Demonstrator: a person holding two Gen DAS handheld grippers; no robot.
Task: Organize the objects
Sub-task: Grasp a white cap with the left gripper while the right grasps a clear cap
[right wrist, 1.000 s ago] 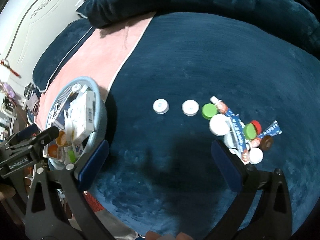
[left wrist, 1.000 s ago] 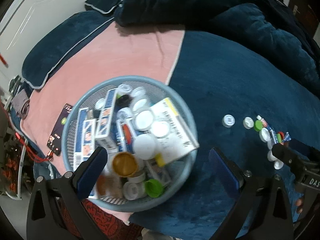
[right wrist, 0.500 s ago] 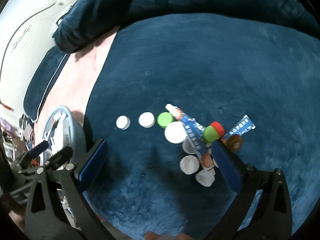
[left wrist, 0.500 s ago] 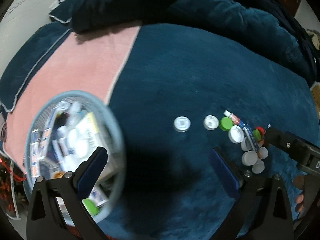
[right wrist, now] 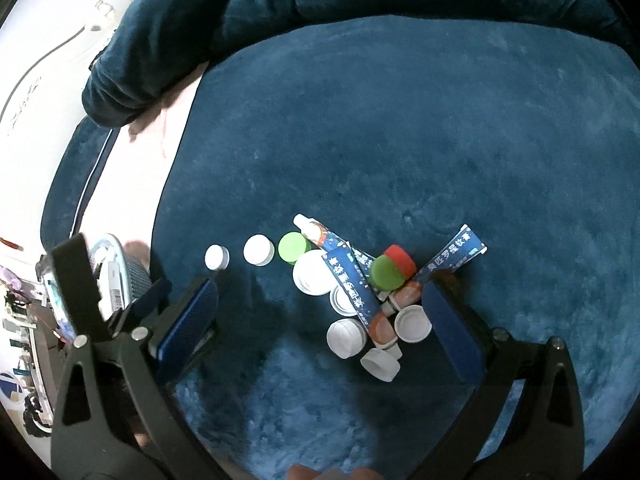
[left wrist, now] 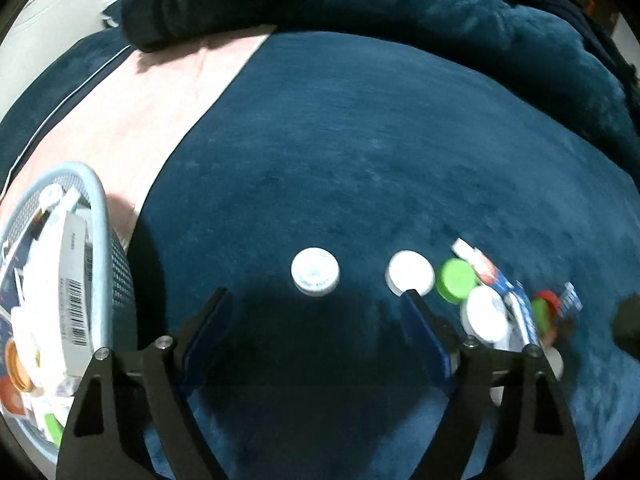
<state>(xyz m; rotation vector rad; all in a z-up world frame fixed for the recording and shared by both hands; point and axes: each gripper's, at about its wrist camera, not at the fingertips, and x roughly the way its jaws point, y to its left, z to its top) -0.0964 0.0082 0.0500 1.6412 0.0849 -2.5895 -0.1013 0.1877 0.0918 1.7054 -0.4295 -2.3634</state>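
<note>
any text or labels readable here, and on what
"匹罗星软膏" partly legible, white on the blue ointment tube at the right of the pile.
Blue tube lying across the white caps: white print, too blurred to read.
White box in the mesh basket: a barcode and small side print, unreadable.
The caps show no readable text.

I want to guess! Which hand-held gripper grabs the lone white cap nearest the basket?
Probably the left hand-held gripper: its closing jaws frame that white cap. The right hangs over the pile.
</note>
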